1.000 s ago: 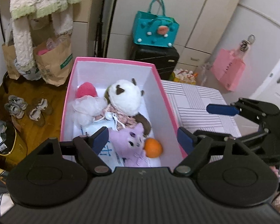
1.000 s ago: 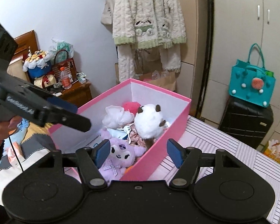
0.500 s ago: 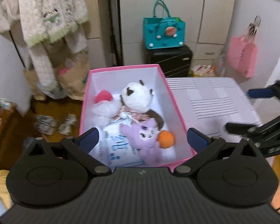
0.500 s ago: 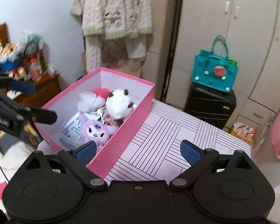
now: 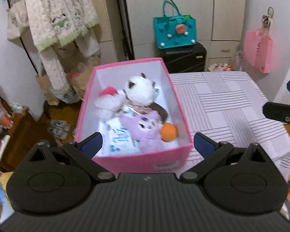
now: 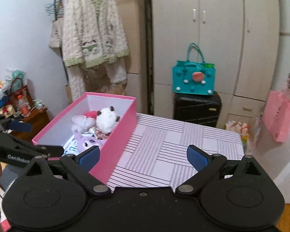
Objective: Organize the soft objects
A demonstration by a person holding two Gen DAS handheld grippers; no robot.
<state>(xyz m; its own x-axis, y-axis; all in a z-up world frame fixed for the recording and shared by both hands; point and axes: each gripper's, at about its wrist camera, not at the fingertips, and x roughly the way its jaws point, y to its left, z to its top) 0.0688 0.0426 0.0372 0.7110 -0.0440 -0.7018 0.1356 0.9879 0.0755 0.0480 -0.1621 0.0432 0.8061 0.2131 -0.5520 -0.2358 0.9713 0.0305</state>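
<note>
We hold the left gripper [image 5: 147,145] with its jaws spread wide and nothing between them; its blue pads [image 5: 91,143] sit over the near end of the pink box [image 5: 145,162], apart from it. We hold the right gripper [image 6: 143,157] released as well, jaws wide and empty, over the striped tabletop [image 6: 174,141]; its left pad overlaps the box's near corner in that view, and we cannot tell whether it touches.

The box stands on the left part of the table, open at the top, white inside; it contains the soft things: a white plush with brown ears [image 5: 141,90], a red and white fluffy toy [image 5: 108,100] to its left, a purple plush [image 5: 145,127] nearer to us, an orange ball [image 5: 168,132] touching the purple plush on the right, and a white packet with blue print [image 5: 118,141] beneath them.

The tabletop to the right of the box carries a pattern of grey line blocks on white.

Beyond the table, a teal bag [image 5: 175,31] rests on a black suitcase [image 5: 183,58] in front of pale cupboards [image 6: 218,34]; a knitted cardigan [image 6: 92,31] hangs on the left wall; a pink bag [image 5: 258,51] hangs at the right; shoes [image 5: 58,128] lie on the wooden floor left of the box.
</note>
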